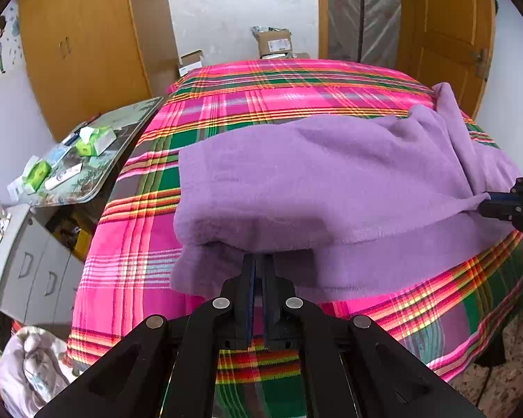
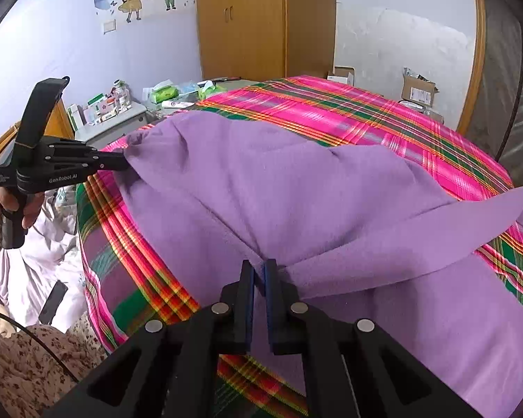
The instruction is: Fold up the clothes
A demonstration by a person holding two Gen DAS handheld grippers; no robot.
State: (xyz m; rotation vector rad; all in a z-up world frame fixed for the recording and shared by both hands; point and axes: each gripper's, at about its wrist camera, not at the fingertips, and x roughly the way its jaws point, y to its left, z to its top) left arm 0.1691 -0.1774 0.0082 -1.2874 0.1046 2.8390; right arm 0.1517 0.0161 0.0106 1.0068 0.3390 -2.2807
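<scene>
Purple fleece garment [image 1: 324, 181] lies spread over the pink plaid bedspread [image 1: 261, 97], partly doubled over itself. My left gripper [image 1: 259, 261] is clamped on the fleece's near edge, fingers pressed together with cloth pinched between. My right gripper [image 2: 259, 268] likewise pinches a gathered ridge of the fleece. Only the right wrist view shows the whole left tool from the side and the hand [image 2: 14, 202] holding it. Only the left wrist view gives me the cluttered tray [image 1: 97, 160] beside the bed.
</scene>
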